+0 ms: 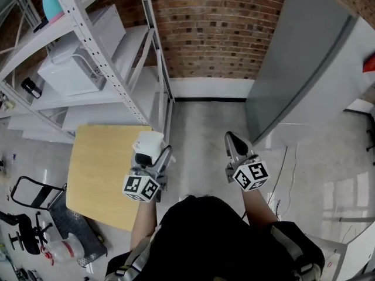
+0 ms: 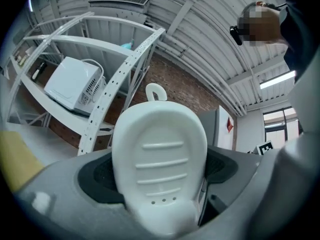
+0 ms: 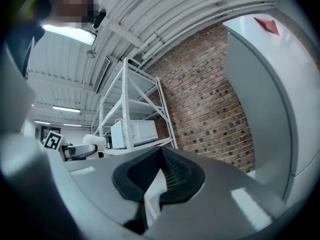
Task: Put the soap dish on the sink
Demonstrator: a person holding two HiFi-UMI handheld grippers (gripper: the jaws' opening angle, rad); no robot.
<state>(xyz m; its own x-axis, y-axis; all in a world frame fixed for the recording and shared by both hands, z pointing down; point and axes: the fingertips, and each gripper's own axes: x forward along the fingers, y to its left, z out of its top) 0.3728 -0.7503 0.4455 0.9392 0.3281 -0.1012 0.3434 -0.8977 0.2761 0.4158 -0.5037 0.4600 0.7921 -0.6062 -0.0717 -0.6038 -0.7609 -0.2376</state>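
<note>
Brickwork stands ahead, left tool clamping soap dish, right tool closed together.

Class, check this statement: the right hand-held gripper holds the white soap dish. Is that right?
Not quite: the left hand-held gripper holds the white soap dish, as the left gripper view shows. The right hand-held gripper is shut on nothing.

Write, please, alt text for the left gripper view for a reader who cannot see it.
A white soap dish, ribbed face toward the camera, stands clamped between the jaws of the left hand-held gripper and fills the middle of the picture. Behind it are a white shelving rack carrying a white boxy appliance, and a brick wall.
</note>
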